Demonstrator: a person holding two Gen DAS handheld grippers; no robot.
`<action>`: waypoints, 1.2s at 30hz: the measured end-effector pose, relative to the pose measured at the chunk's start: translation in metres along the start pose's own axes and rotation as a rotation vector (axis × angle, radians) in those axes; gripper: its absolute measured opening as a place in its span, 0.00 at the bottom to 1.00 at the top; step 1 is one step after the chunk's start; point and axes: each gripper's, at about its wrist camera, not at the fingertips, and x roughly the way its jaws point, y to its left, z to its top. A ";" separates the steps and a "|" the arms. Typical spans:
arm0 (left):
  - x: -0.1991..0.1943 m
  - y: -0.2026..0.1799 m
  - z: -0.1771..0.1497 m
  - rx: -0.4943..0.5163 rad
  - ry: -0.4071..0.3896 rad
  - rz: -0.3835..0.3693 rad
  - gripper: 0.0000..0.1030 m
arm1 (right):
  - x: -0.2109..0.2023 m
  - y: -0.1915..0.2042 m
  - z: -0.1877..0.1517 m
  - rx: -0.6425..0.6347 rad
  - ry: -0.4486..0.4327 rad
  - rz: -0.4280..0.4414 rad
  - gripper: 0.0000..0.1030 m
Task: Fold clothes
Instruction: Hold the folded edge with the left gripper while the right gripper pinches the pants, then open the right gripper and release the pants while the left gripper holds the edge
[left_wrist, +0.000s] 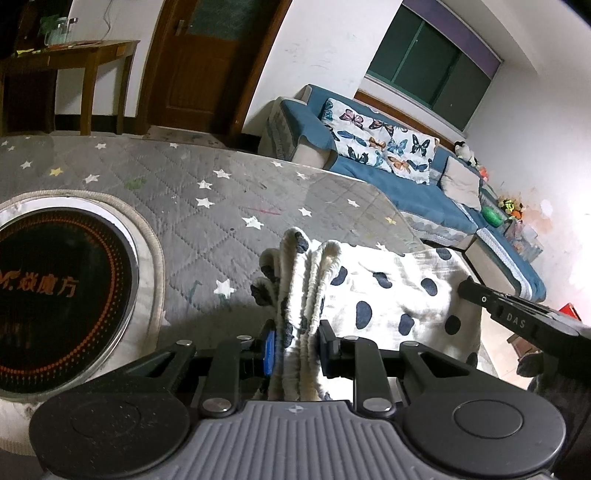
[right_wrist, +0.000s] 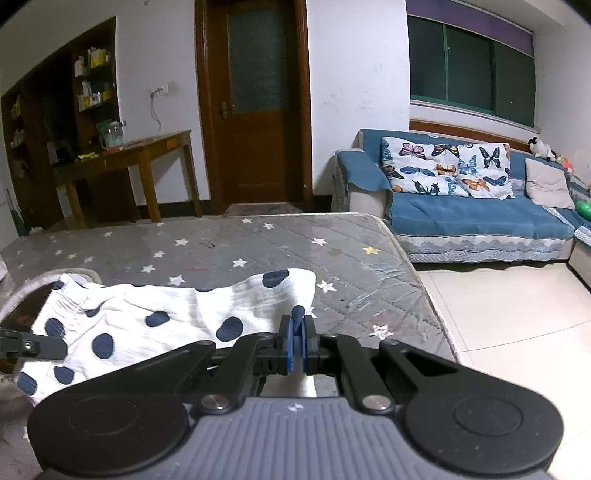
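A white garment with dark blue spots (left_wrist: 388, 291) lies on the grey star-print table cover (left_wrist: 184, 206). My left gripper (left_wrist: 295, 347) is shut on the garment's gathered, ruffled elastic edge, which bunches up between the fingers. In the right wrist view the garment (right_wrist: 155, 325) spreads to the left. My right gripper (right_wrist: 297, 343) is shut on a thin corner of the garment, a dark blue bit of cloth sticking up between the pads. The right gripper's finger (left_wrist: 517, 314) shows at the right of the left wrist view.
A round black induction hob (left_wrist: 62, 291) is set into the table at the left. A blue sofa (right_wrist: 472, 214) with a butterfly cushion stands beyond the table's right edge. A wooden side table (right_wrist: 136, 166) and a door (right_wrist: 255, 103) are behind. Tiled floor (right_wrist: 517, 314) lies to the right.
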 end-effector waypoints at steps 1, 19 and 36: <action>0.002 0.000 0.000 0.002 0.001 0.003 0.24 | 0.002 0.000 -0.001 -0.001 0.004 -0.002 0.04; 0.026 0.010 -0.004 0.014 0.051 0.039 0.24 | 0.052 0.008 -0.017 -0.016 0.108 -0.024 0.04; 0.021 0.032 -0.013 -0.029 0.131 -0.022 0.24 | 0.052 0.003 -0.041 -0.024 0.187 -0.005 0.11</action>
